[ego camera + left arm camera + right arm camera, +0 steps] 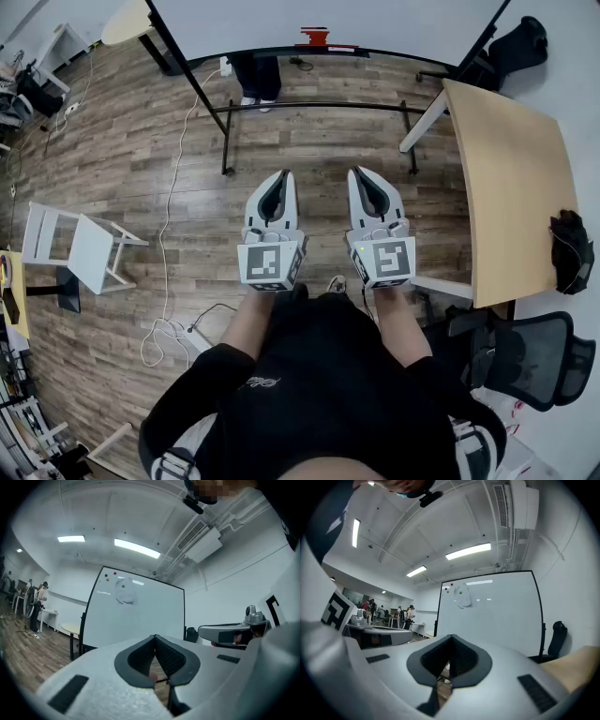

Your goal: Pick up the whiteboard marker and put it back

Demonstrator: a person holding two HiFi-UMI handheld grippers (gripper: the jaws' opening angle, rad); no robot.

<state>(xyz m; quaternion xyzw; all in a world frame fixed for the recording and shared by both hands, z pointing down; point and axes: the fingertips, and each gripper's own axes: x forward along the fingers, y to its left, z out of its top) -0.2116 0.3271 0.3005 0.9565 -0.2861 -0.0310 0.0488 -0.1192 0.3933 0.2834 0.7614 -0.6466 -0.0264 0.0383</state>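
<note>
I hold both grippers level, side by side, pointing at the whiteboard [328,19] across the wooden floor. The tips of the left gripper [281,174] meet, and nothing sits between them. The right gripper [361,172] is shut and empty too. A small red thing [317,37] sits at the board's lower edge; I cannot tell whether it is the marker. In the left gripper view its gripper [155,637] faces the whiteboard [140,618]. In the right gripper view that gripper [451,637] faces the whiteboard [497,616], which carries small coloured magnets and a pale smudge.
A light wooden table [511,178] stands at the right with a black bag [570,249] on it. A black office chair [530,356] is at the lower right. A white chair [84,248] and loose cables [169,328] are on the left. People stand far off [405,616].
</note>
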